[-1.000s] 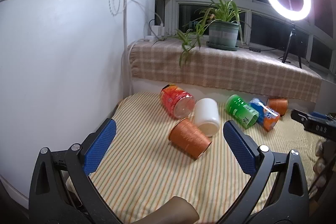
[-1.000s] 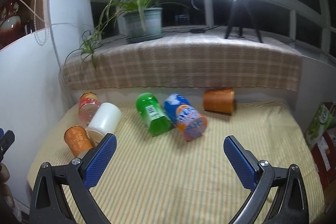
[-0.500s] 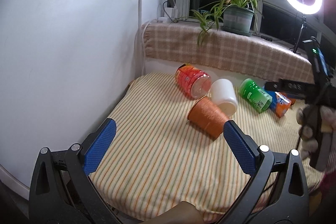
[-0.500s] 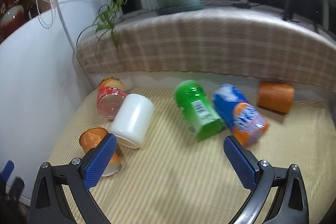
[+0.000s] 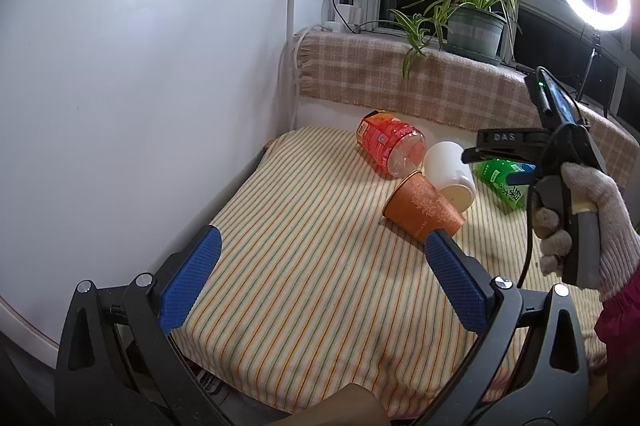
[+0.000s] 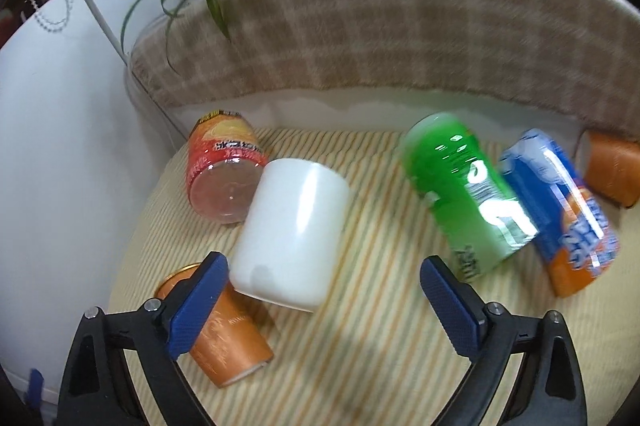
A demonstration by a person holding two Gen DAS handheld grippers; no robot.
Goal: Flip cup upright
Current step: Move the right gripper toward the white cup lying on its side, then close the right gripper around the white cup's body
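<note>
A white cup (image 6: pixel 294 232) lies on its side on the striped cloth (image 6: pixel 380 358), just ahead of my open right gripper (image 6: pixel 324 292). It also shows in the left wrist view (image 5: pixel 450 174). An orange paper cup (image 6: pixel 224 338) lies on its side beside the right gripper's left finger, and shows in the left wrist view (image 5: pixel 422 212). My left gripper (image 5: pixel 320 282) is open and empty, held back over the cloth's near edge. The right gripper's body (image 5: pixel 560 162) shows there, in a gloved hand.
A red can (image 6: pixel 224 170), a green can (image 6: pixel 466 194) and a blue-orange can (image 6: pixel 560 210) lie on their sides. Another orange cup (image 6: pixel 612 172) lies at the far right. A white wall (image 5: pixel 140 86) stands left. A plaid-covered sill (image 5: pixel 420 82) carries a potted plant (image 5: pixel 474 26).
My right gripper has moved forward and down toward the white cup, which now looms large. My left gripper has pulled back and left. Both stay open.
</note>
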